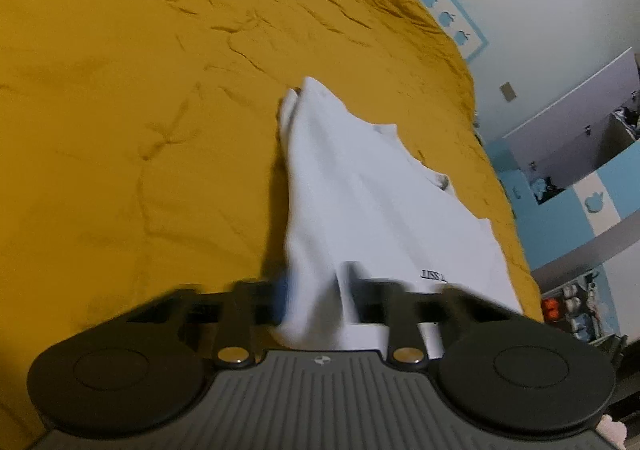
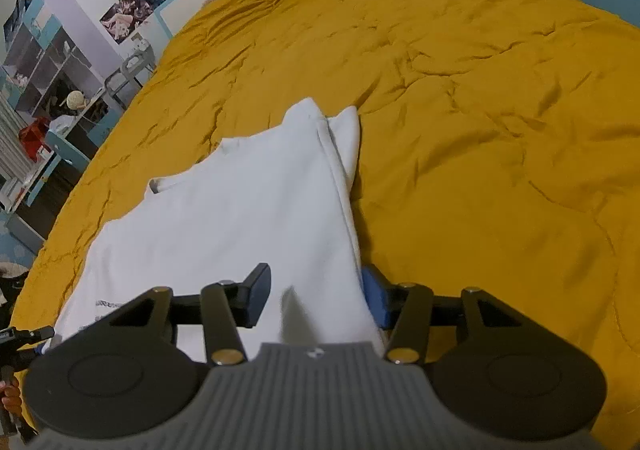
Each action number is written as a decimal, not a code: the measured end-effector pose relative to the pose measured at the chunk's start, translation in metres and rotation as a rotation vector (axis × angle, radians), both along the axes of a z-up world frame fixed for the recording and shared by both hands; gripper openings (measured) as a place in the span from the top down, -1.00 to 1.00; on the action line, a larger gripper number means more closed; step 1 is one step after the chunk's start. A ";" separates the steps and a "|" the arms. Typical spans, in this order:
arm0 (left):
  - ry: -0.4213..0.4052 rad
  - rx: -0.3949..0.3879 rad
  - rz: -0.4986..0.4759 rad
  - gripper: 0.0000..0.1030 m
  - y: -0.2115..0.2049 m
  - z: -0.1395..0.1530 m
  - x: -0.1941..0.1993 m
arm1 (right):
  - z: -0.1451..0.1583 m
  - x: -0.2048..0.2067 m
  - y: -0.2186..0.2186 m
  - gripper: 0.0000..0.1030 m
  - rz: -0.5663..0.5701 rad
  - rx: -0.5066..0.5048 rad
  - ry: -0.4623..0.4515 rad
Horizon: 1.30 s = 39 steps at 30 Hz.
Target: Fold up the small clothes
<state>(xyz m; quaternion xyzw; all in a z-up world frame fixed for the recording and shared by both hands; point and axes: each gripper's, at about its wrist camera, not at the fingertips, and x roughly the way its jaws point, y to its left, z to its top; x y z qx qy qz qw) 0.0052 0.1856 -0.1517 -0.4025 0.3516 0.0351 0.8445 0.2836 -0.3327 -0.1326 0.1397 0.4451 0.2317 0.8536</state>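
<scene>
A white T-shirt (image 1: 360,190) with small black lettering lies on the mustard-yellow bedspread (image 1: 120,90), one side folded over into a raised ridge. In the left wrist view that ridge runs up into my left gripper (image 1: 316,290), which is blurred and looks shut on the cloth. From the right wrist view the same shirt (image 2: 240,210) spreads to the left, and its folded edge passes between the fingers of my right gripper (image 2: 316,290). Those jaws stand wide apart; the black left finger (image 2: 256,290) is clear of the fold, and the blue right pad (image 2: 374,298) sits beside it.
The bedspread (image 2: 480,130) stretches far ahead and to the right. The bed's edge (image 1: 500,170) drops off beside the shirt, with open shelves (image 2: 52,70) and a blue-and-white wall beyond. A hand (image 2: 10,394) shows at the lower left corner.
</scene>
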 end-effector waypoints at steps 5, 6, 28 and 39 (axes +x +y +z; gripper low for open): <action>-0.041 -0.007 -0.028 0.90 -0.003 0.005 0.001 | -0.001 -0.002 -0.008 0.93 -0.022 0.049 0.015; -0.057 -0.015 -0.030 0.90 -0.002 0.007 0.000 | 0.000 -0.002 -0.010 0.96 -0.020 0.065 0.013; 0.002 -0.027 -0.028 0.56 0.022 0.020 -0.023 | 0.004 -0.025 -0.060 0.24 -0.021 0.112 0.057; -0.077 -0.040 -0.125 0.33 -0.017 0.024 0.023 | -0.006 -0.026 -0.041 1.00 0.066 -0.019 0.081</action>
